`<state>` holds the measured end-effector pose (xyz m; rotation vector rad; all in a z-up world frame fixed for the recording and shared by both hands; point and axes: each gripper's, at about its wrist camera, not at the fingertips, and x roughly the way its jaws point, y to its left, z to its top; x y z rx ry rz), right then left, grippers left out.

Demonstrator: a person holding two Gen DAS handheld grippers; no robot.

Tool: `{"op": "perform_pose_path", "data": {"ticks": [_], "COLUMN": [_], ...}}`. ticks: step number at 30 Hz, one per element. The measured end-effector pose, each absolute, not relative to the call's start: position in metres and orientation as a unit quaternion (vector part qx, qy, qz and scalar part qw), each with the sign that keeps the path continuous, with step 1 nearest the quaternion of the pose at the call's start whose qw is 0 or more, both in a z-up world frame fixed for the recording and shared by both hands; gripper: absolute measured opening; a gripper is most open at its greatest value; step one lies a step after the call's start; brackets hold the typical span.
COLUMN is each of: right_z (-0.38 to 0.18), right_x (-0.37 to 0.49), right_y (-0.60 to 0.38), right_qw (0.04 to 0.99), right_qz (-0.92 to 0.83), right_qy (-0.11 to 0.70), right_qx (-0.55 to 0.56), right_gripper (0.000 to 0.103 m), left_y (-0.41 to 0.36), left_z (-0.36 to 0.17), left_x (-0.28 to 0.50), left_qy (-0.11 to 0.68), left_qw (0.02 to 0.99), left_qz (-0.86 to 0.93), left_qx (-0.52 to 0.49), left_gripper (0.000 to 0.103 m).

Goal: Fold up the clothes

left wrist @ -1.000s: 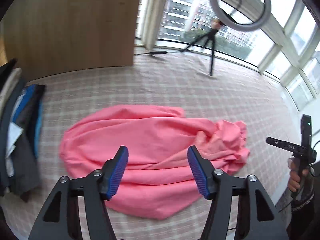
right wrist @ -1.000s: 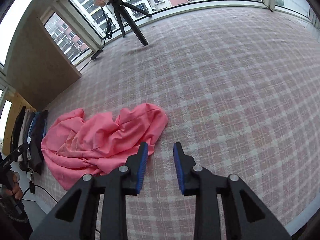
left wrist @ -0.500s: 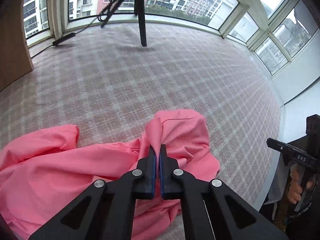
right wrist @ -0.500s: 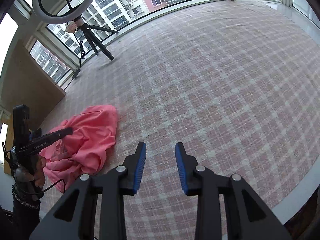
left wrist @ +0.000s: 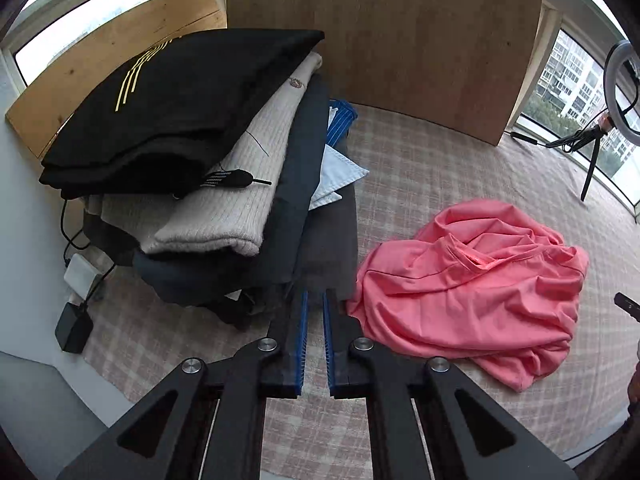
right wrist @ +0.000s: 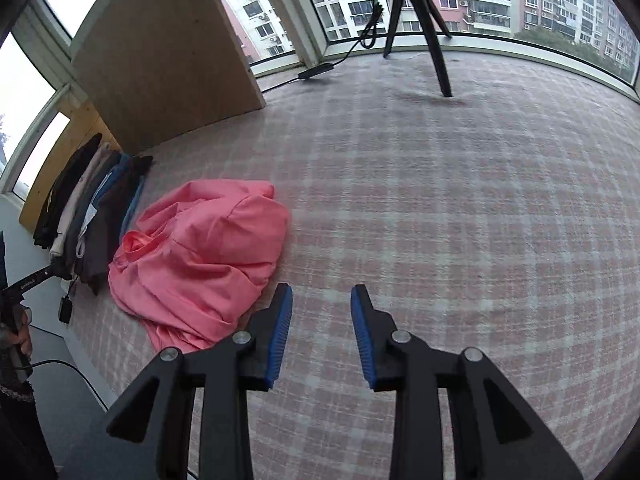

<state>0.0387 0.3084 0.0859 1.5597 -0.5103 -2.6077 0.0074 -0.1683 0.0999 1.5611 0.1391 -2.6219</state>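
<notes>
We see a stack of folded clothes at upper left, but the pink shirt lies crumpled at right, unfolded, while our left gripper has just been reopening to a slit, empty, and our right gripper hangs partly open, empty.

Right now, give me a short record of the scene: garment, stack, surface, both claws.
garment: pink shirt, crumpled, unfolded, lying flat on the surface
stack: folded clothes left of the shirt, black top with yellow stripes uppermost
surface: pink plaid cover
left claw: jaws have just been opening, narrow gap, nothing between them, in front of the stack's base
right claw: open, empty, over bare cover right of the shirt
background: tripod by the windows
</notes>
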Motion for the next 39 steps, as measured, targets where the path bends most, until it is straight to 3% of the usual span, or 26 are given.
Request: {"op": "perform_pose_path", "data": {"ticks": [2, 4, 6, 14, 16, 17, 18, 20, 21, 23, 30, 39], "right_z": [0.085, 0.084, 0.081, 0.055, 0.052, 0.050, 0.048, 0.044, 0.045, 0.051, 0.138, 0.348], "right_x": [0.018, 0.001, -0.011, -0.030, -0.030, -0.031, -0.033, -0.036, -0.037, -0.037, -0.024, 0.040], "right_y": [0.284, 0.262, 0.243, 0.210, 0.211, 0.212, 0.214, 0.218, 0.221, 0.226, 0.262, 0.296], "right_qw": [0.055, 0.086, 0.125, 0.126, 0.129, 0.130, 0.129, 0.127, 0.125, 0.124, 0.116, 0.085], "right_qz": [-0.847, -0.847, -0.842, -0.838, -0.837, -0.836, -0.831, -0.824, -0.823, -0.827, -0.871, -0.963], "right_qy": [-0.147, -0.133, -0.121, -0.029, -0.026, -0.029, -0.034, -0.044, -0.052, -0.065, -0.112, -0.094], "right_qx": [0.507, 0.508, 0.510, 0.531, 0.531, 0.533, 0.539, 0.551, 0.552, 0.545, 0.465, 0.239], "right_gripper": [0.031, 0.039, 0.068, 0.070, 0.067, 0.057, 0.040, 0.019, 0.016, 0.007, 0.006, 0.006], "left_y": [-0.158, -0.143, -0.125, -0.098, -0.094, -0.092, -0.091, -0.091, -0.091, -0.094, -0.108, -0.085], "left_z": [0.092, 0.081, 0.069, 0.029, 0.020, 0.014, 0.009, 0.002, 0.003, 0.017, 0.139, 0.371], "left_x": [0.004, -0.004, -0.014, -0.035, -0.035, -0.036, -0.038, -0.044, -0.046, -0.046, -0.023, 0.014], "left_qy": [0.052, 0.043, 0.025, -0.067, -0.104, -0.120, -0.132, -0.131, -0.124, -0.099, -0.022, -0.014], "left_qw": [0.003, -0.034, -0.068, -0.147, -0.157, -0.158, -0.154, -0.149, -0.150, -0.153, -0.163, -0.198], "left_qz": [-0.860, -0.858, -0.854, -0.823, -0.813, -0.809, -0.804, -0.799, -0.800, -0.817, -0.886, -0.960], "left_qx": [0.508, 0.511, 0.515, 0.544, 0.550, 0.554, 0.559, 0.567, 0.567, 0.547, 0.433, 0.199], "left_gripper": [0.028, 0.032, 0.032, 0.032, 0.033, 0.033, 0.033, 0.020, 0.003, 0.002, 0.002, 0.002]}}
